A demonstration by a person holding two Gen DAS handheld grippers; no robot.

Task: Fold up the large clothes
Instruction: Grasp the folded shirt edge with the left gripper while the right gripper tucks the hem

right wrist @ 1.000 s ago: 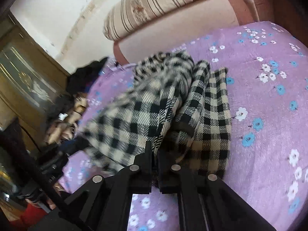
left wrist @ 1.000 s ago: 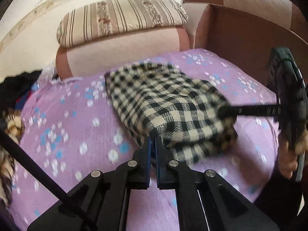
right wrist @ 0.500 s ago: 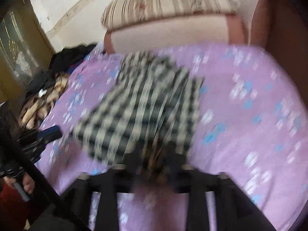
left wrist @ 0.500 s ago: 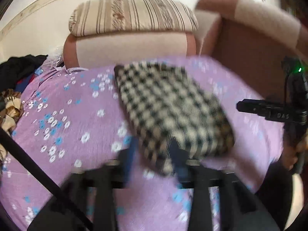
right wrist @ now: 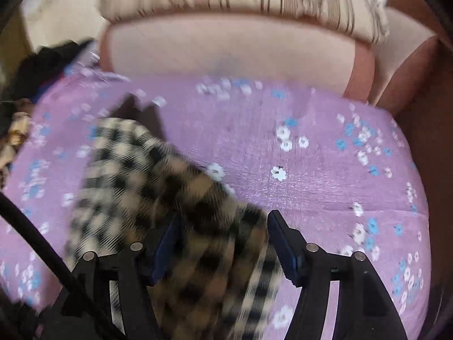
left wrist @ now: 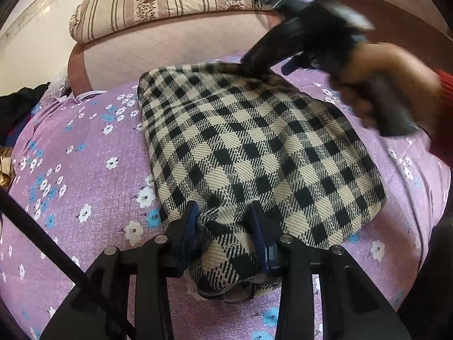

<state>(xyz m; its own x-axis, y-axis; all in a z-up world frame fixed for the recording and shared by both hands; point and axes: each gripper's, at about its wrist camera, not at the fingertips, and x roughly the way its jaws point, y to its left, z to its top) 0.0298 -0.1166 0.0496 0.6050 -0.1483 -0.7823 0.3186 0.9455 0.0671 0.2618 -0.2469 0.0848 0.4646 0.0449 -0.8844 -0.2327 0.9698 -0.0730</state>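
Left wrist view | folded black-and-cream checked woven garment (left wrist: 254,153) judged soft, limp, best gripped at near folded edge | left gripper (left wrist: 225,226) part-open, just closing astride it | right gripper (right wrist: 223,243) wide, just opening, cloth between.

A home living room. A pink-brown sofa (left wrist: 175,48) carries a striped cushion (left wrist: 170,0) and a purple flowered cover (left wrist: 79,155). Loose clothes (left wrist: 17,107) lie heaped at one side.
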